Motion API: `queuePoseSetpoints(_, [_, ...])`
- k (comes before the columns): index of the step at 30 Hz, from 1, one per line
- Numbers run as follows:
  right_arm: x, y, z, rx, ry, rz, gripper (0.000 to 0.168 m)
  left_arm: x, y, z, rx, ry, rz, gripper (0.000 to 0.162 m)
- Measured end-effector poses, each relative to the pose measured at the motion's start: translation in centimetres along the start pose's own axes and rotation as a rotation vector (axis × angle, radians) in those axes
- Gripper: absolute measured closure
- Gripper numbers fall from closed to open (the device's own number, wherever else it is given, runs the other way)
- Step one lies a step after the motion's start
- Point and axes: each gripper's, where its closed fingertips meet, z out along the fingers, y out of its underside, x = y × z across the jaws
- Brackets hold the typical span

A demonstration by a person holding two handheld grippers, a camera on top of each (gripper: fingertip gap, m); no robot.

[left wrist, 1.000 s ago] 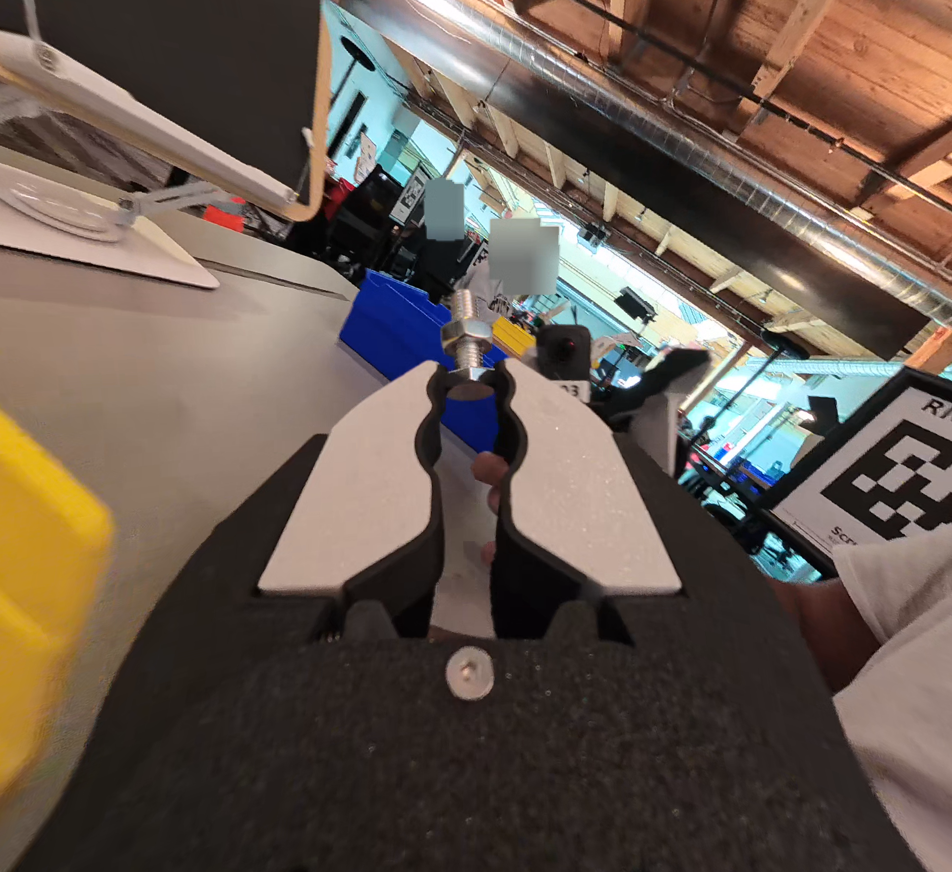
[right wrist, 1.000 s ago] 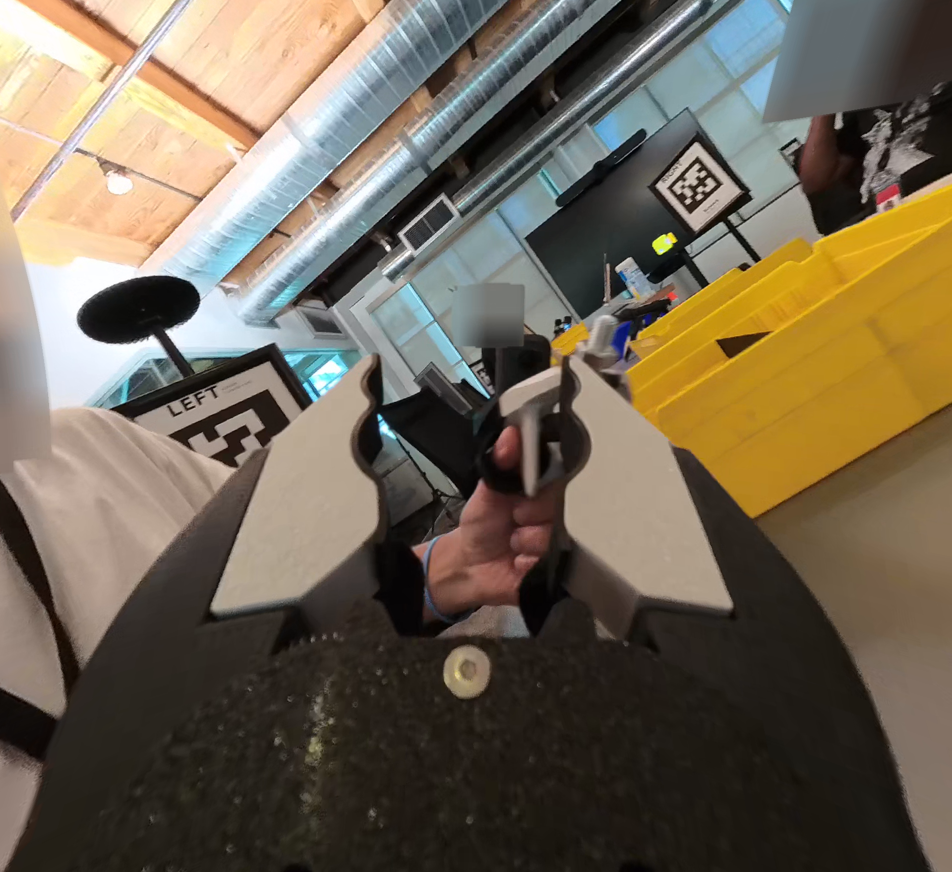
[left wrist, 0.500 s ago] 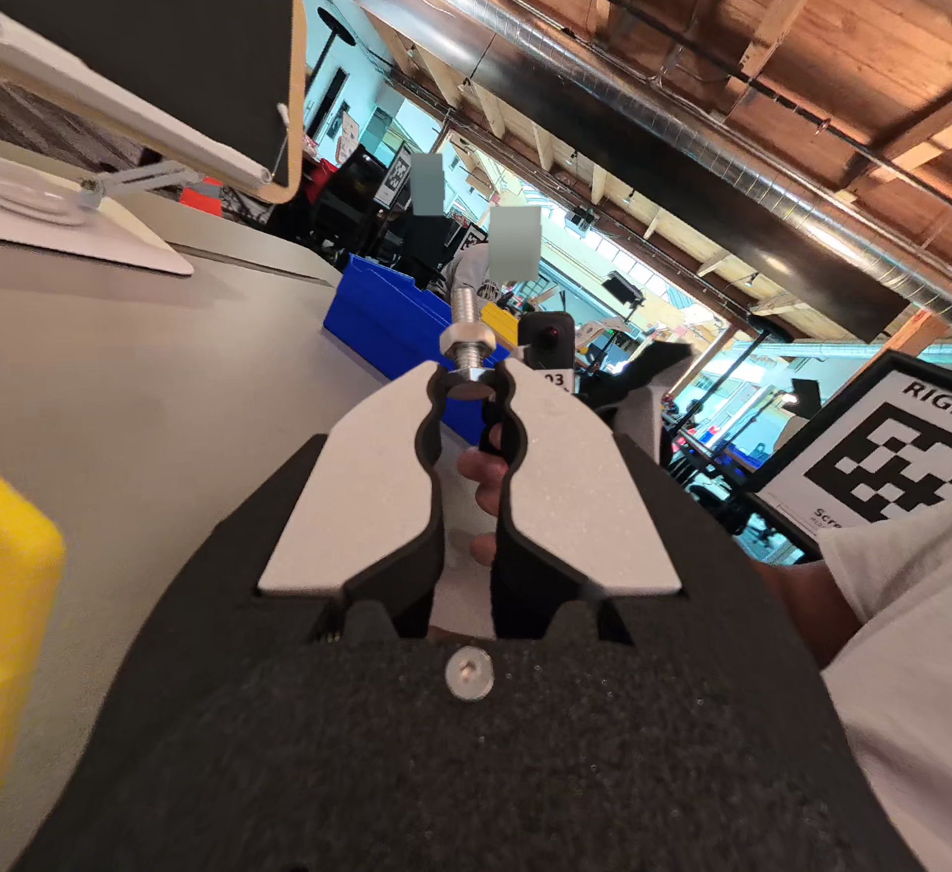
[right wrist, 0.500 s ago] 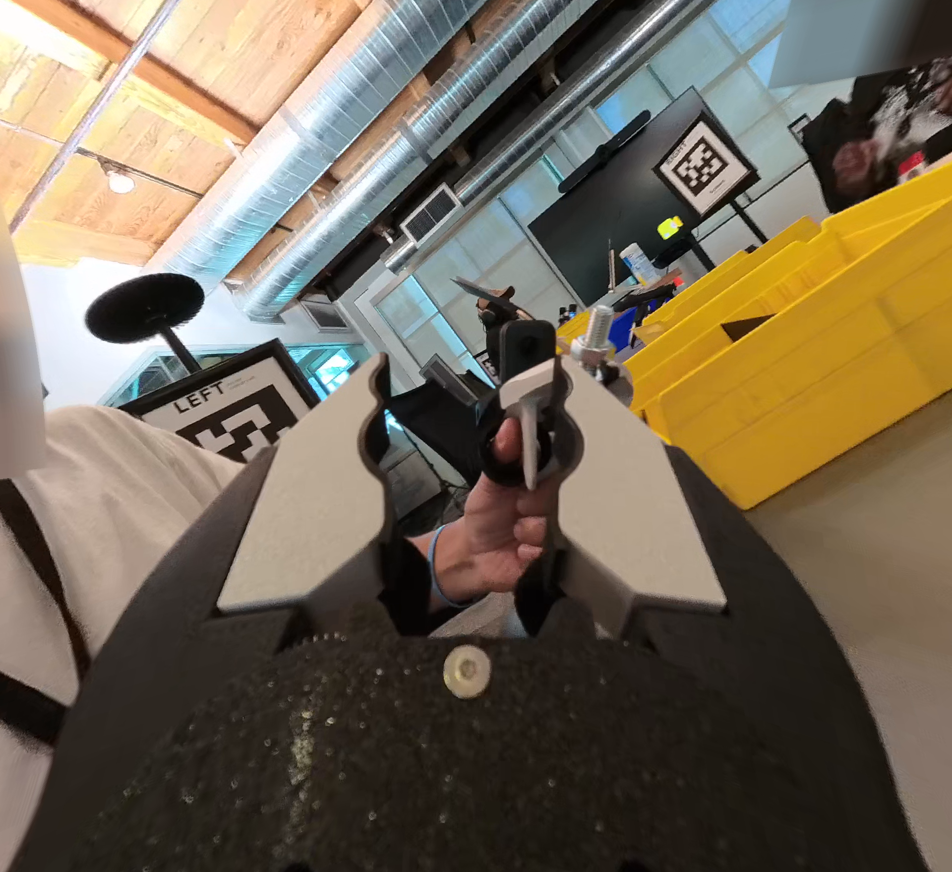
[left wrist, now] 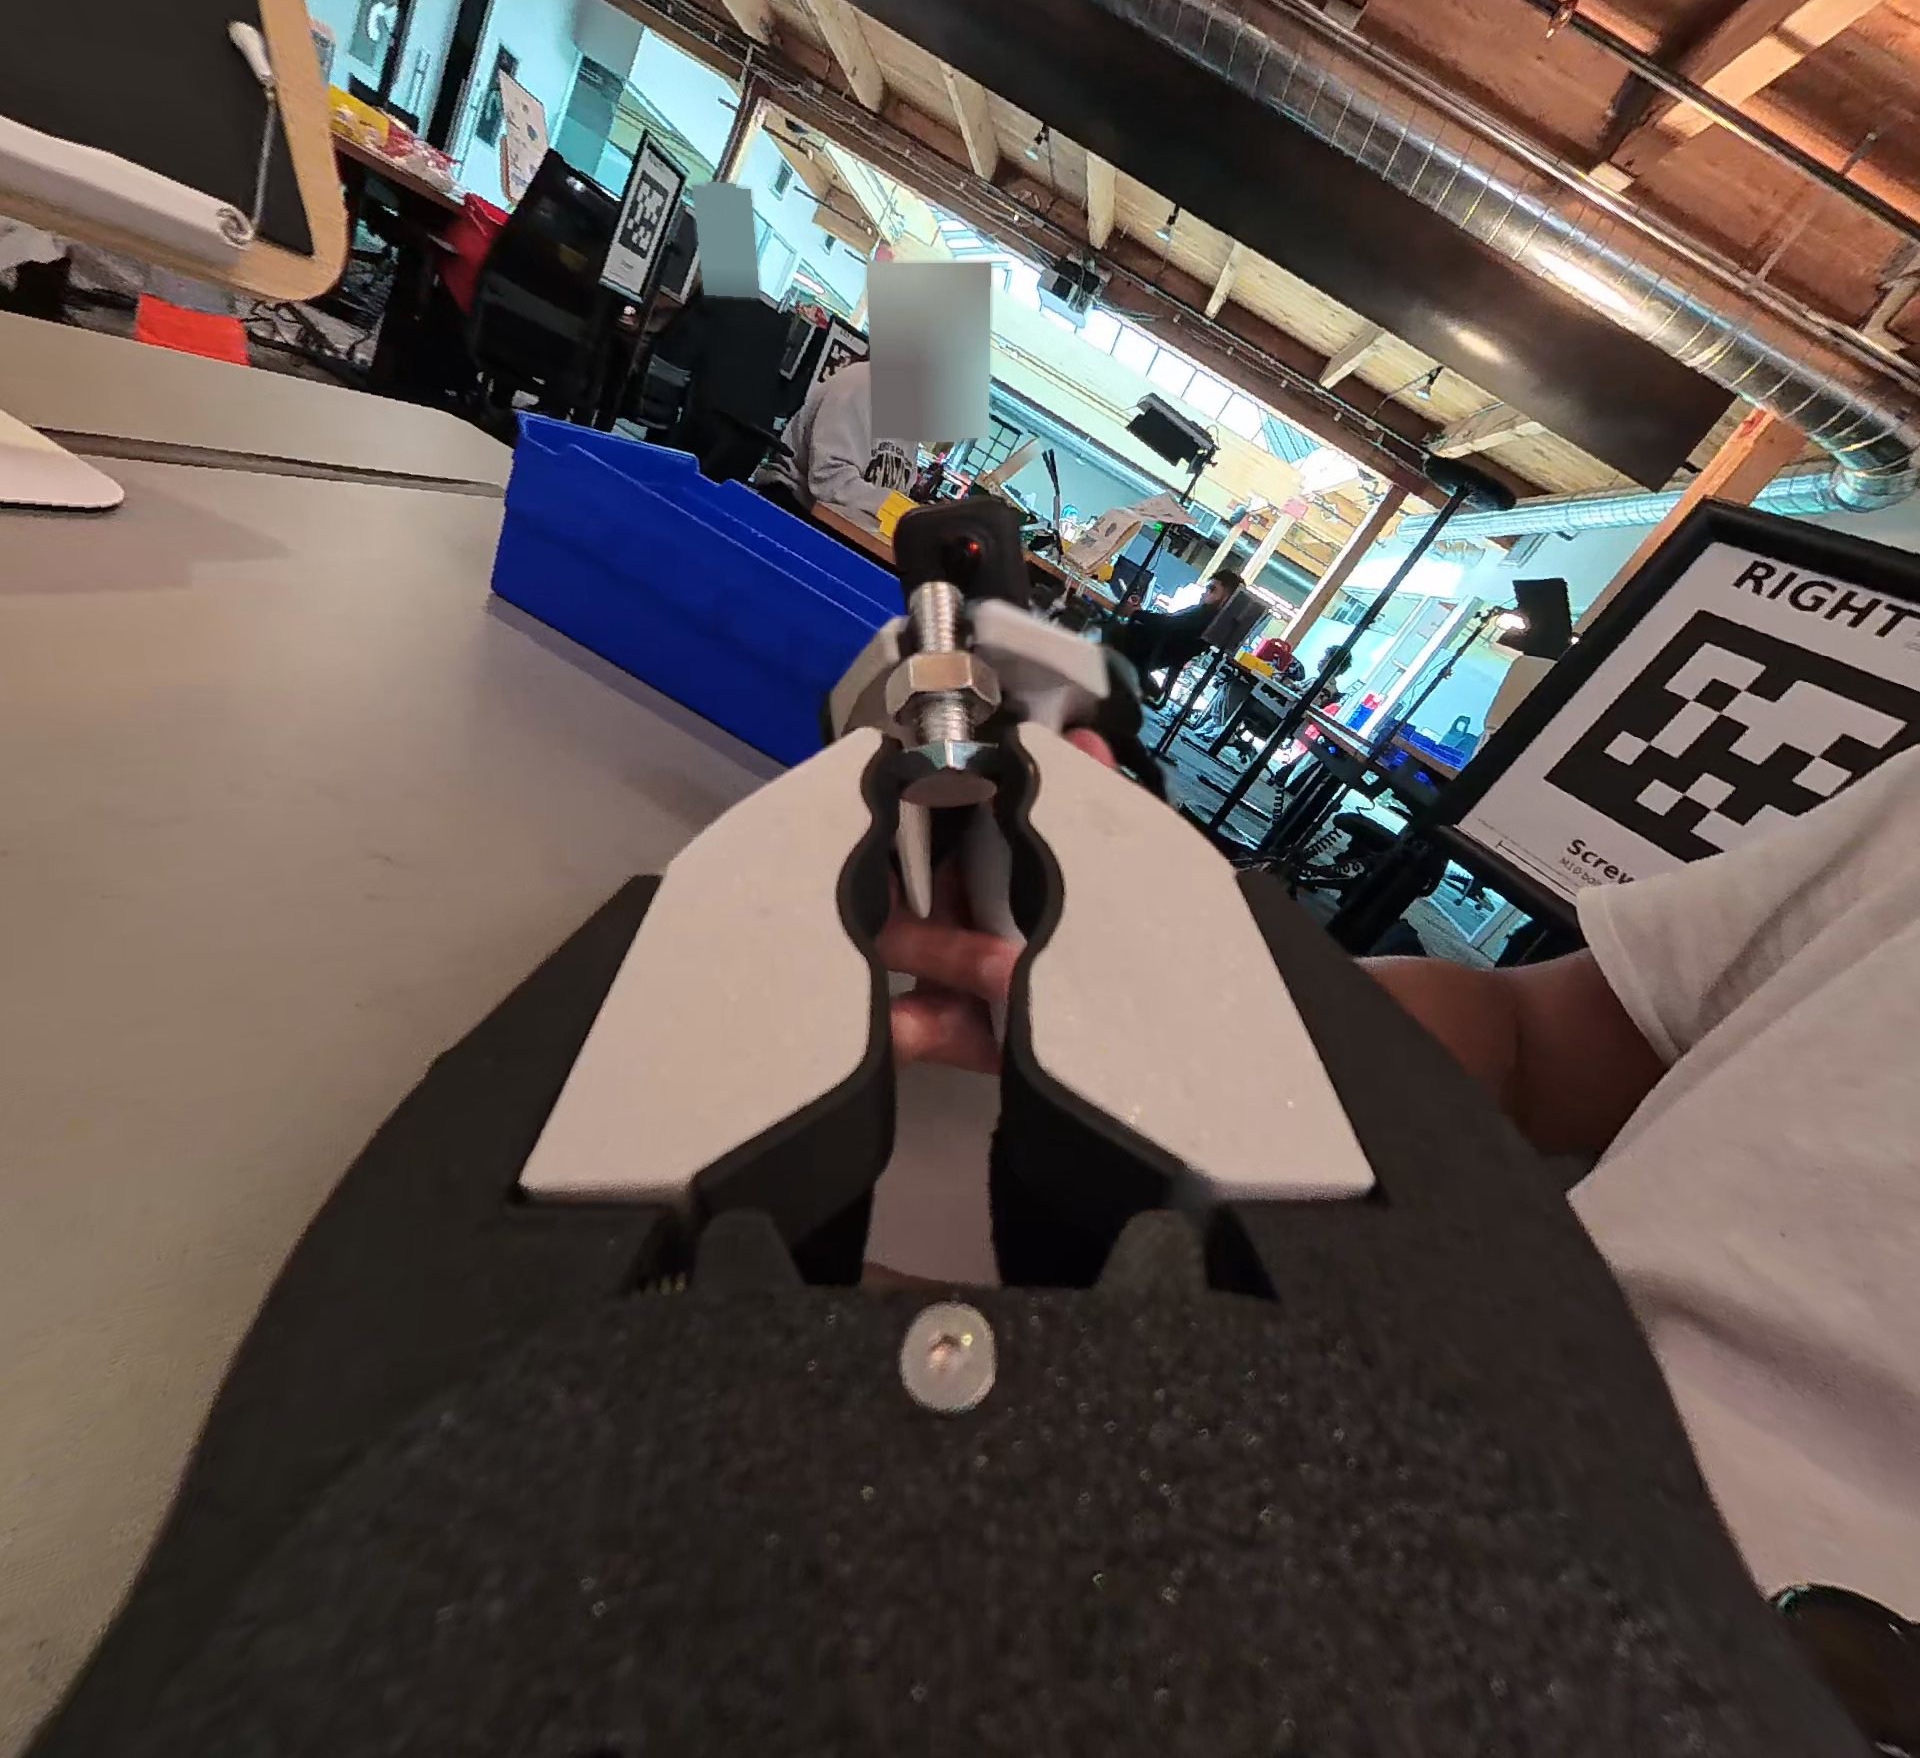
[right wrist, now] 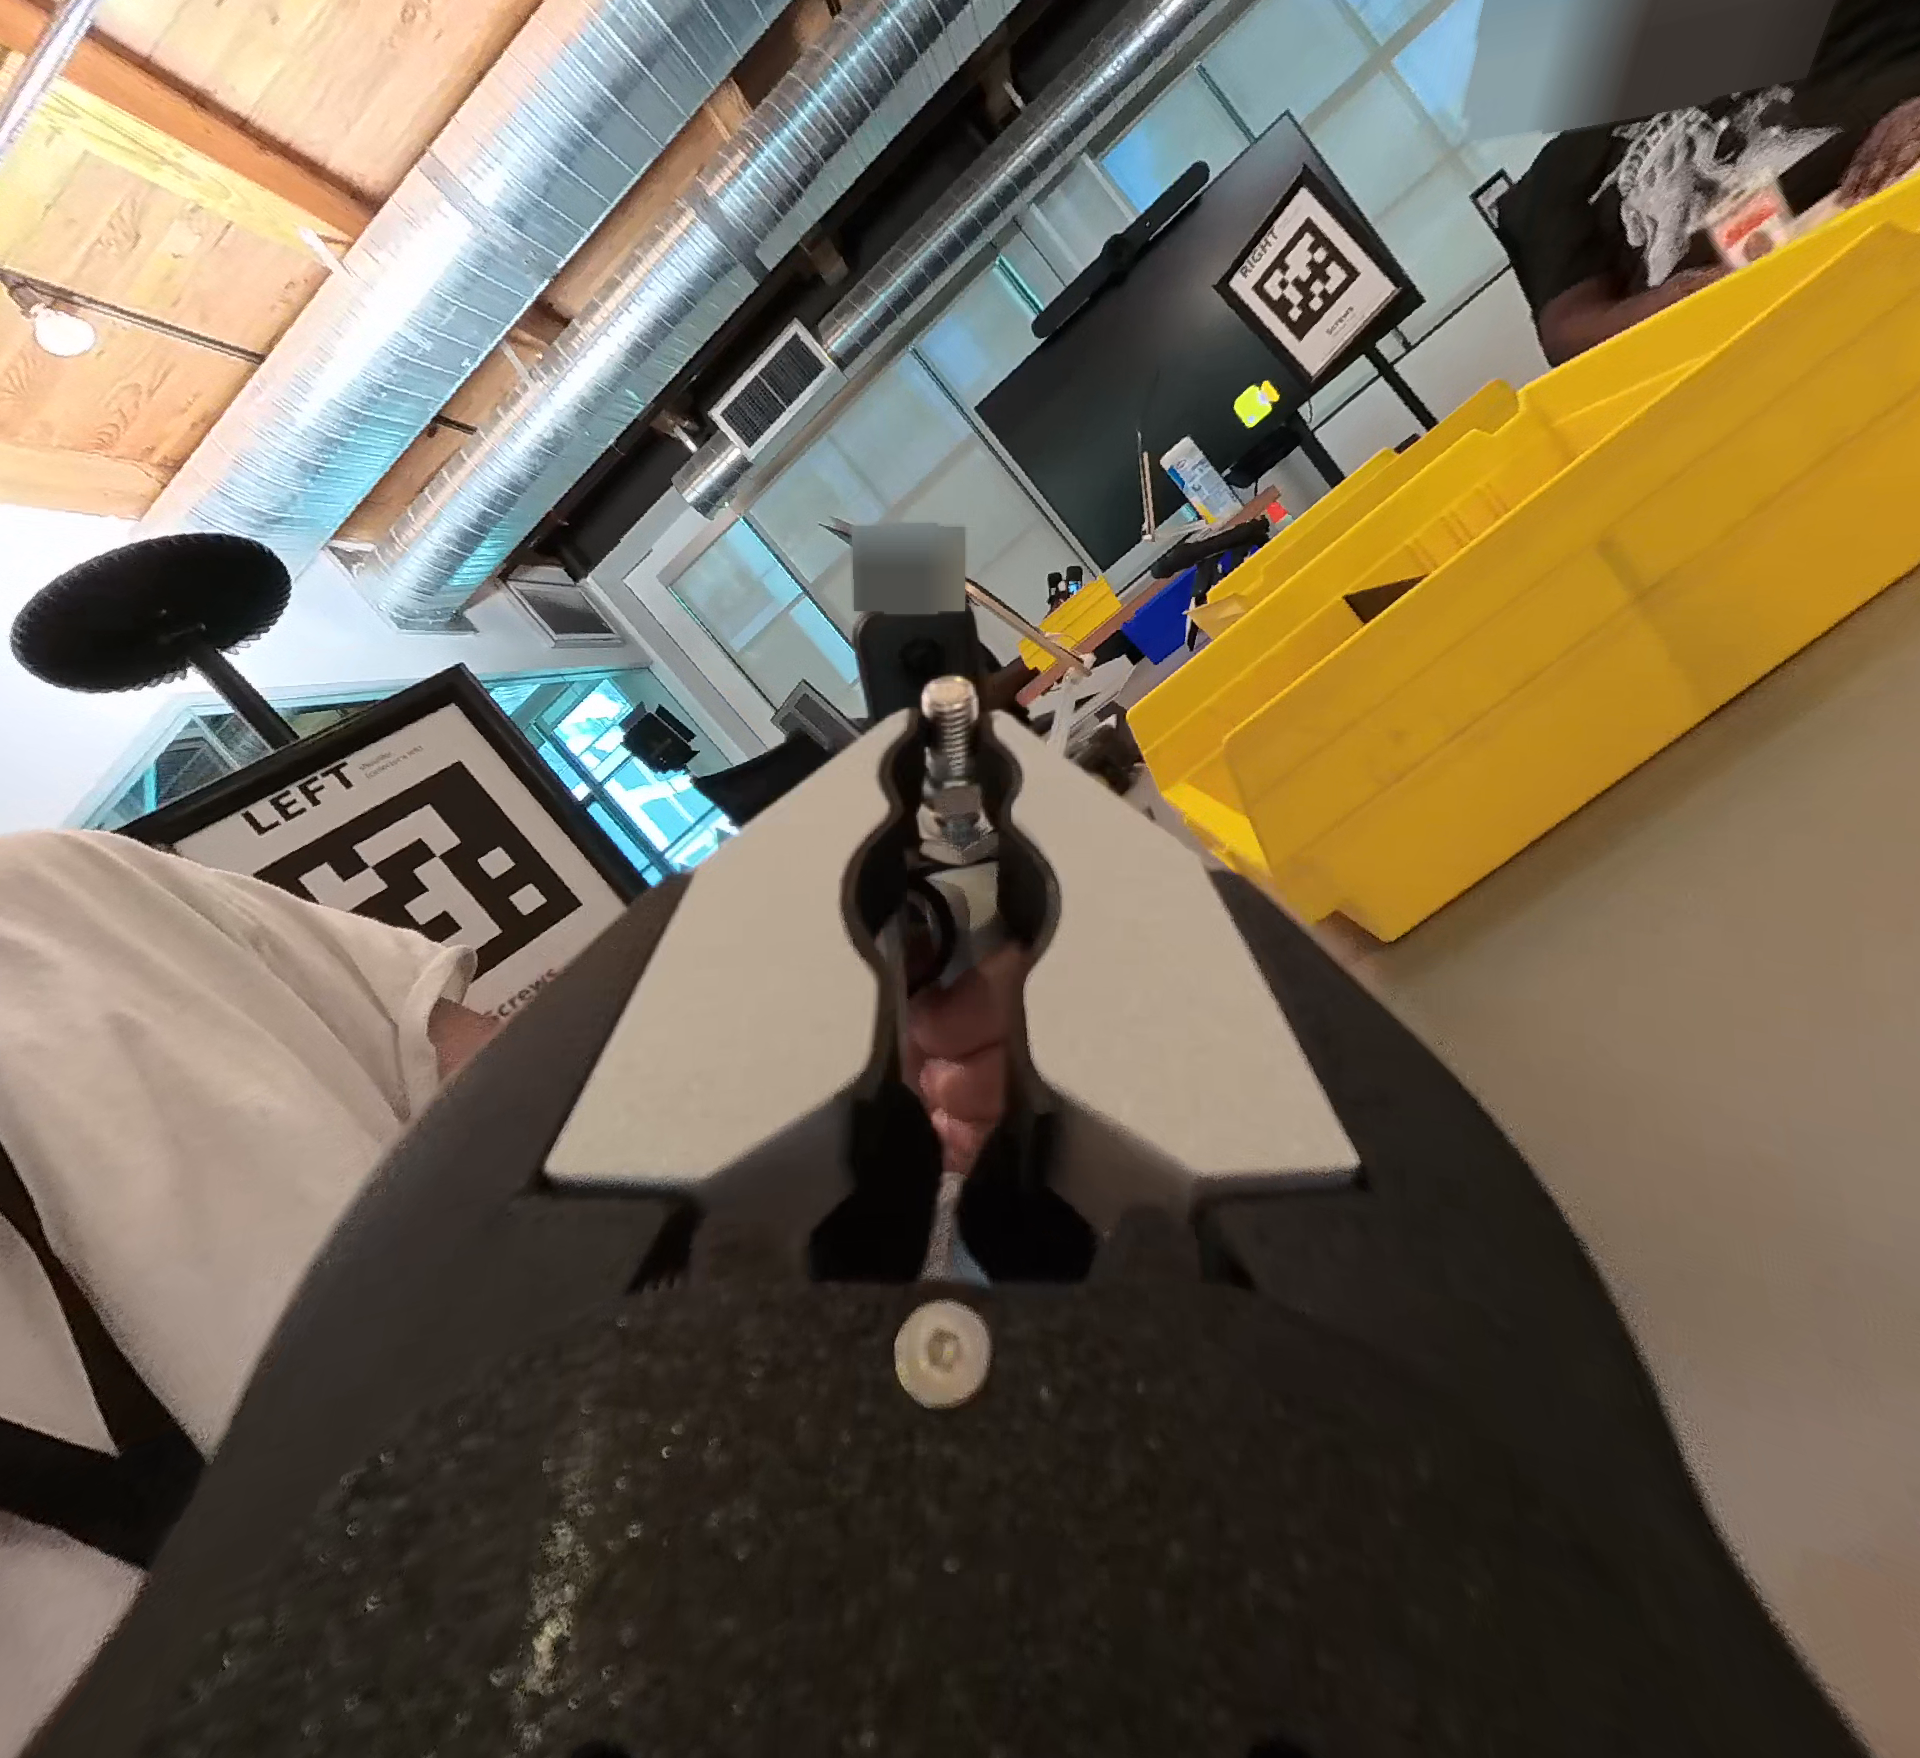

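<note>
1. Clamping the head of a bolt [left wrist: 940, 669], your left gripper [left wrist: 943, 778] has its jaws drawn almost together at the tips; the threaded shank stands up past them, carrying a hex nut [left wrist: 943, 675].
2. Your right gripper [right wrist: 948, 773] has its jaws narrowed around the same bolt [right wrist: 951, 752] from the far side. The nut [right wrist: 956, 820] sits between its tips, but you cannot tell from either view whether the pads actually press on it.
3. Both grippers meet at the bolt, facing each other. In the left wrist view the white fingers [left wrist: 1029, 659] of the right gripper show just behind the nut.
4. Your hand [left wrist: 951, 991] shows through the gap between the left jaws.
5. Beyond the bolt in the left wrist view, a blue bin [left wrist: 675, 576] rests on the grey worktop [left wrist: 260, 825], further left.
6. In the right wrist view, yellow bins [right wrist: 1507, 669] stand on the worktop [right wrist: 1662, 1137] to the right, well apart from the bolt.
7. Black-and-white marker boards [left wrist: 1745, 732] stand beside you.
</note>
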Motion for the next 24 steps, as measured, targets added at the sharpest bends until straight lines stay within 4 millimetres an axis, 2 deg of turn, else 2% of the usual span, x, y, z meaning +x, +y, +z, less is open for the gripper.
queuePoseSetpoints(4, [0.0, 0.1, -0.1, -0.059, 0.057, -0.106, 0.159, -0.1, 0.2, 0.1, -0.007, -0.015, 0.010, 0.144])
queuePoseSetpoints(6, [-0.3, -0.8, -0.3, -0.088, 0.122, -0.231, 0.160, -0.2, 0.5, 0.1, -0.031, -0.040, 0.046, 0.141])
queuePoseSetpoints(8, [-1.3, -3.6, -1.1, -0.096, 0.181, -0.358, 0.160, -0.3, 1.0, 0.1, -0.065, -0.064, 0.083, 0.131])
queuePoseSetpoints(10, [-2.3, -7.6, -3.1, -0.118, 0.276, -0.480, 0.160, -0.4, 1.4, 0.1, -0.089, -0.078, 0.107, 0.129])
queuePoseSetpoints(12, [-2.6, -13.0, -6.9, -0.112, 0.473, -0.637, 0.159, -0.6, 1.9, 0.3, -0.110, -0.089, 0.109, 0.129])
queuePoseSetpoints(14, [-1.4, -18.4, -12.8, -0.151, 0.771, -0.778, 0.159, -0.7, 2.5, 0.5, -0.142, -0.097, 0.103, 0.129])
queuePoseSetpoints(15, [-0.2, -20.5, -16.3, -0.201, 0.931, -0.787, 0.159, -0.8, 2.8, 0.7, -0.155, -0.097, 0.106, 0.129])
queuePoseSetpoints(17, [2.3, -22.8, -22.8, -0.317, 1.175, -0.731, 0.159, -0.7, 3.1, 0.9, -0.171, -0.101, 0.122, 0.129])
queuePoseSetpoints(18, [3.9, -23.0, -25.8, -0.391, 1.264, -0.675, 0.159, -0.7, 3.1, 0.9, -0.173, -0.105, 0.130, 0.129])
queuePoseSetpoints(20, [7.8, -21.9, -31.3, -0.578, 1.406, -0.468, 0.159, -0.8, 3.0, 0.9, -0.169, -0.112, 0.132, 0.130])
queuePoseSetpoints(21, [9.6, -21.3, -33.1, -0.645, 1.434, -0.392, 0.160, -0.8, 3.0, 0.9, -0.165, -0.114, 0.129, 0.130])
queuePoseSetpoints(22, [11.3, -21.0, -34.0, -0.670, 1.431, -0.344, 0.159, -0.8, 2.9, 0.8, -0.160, -0.117, 0.126, 0.130])
queuePoseSetpoints(24, [14.5, -20.1, -34.3, -0.667, 1.373, -0.222, 0.159, -1.0, 2.7, 0.6, -0.158, -0.123, 0.127, 0.130])
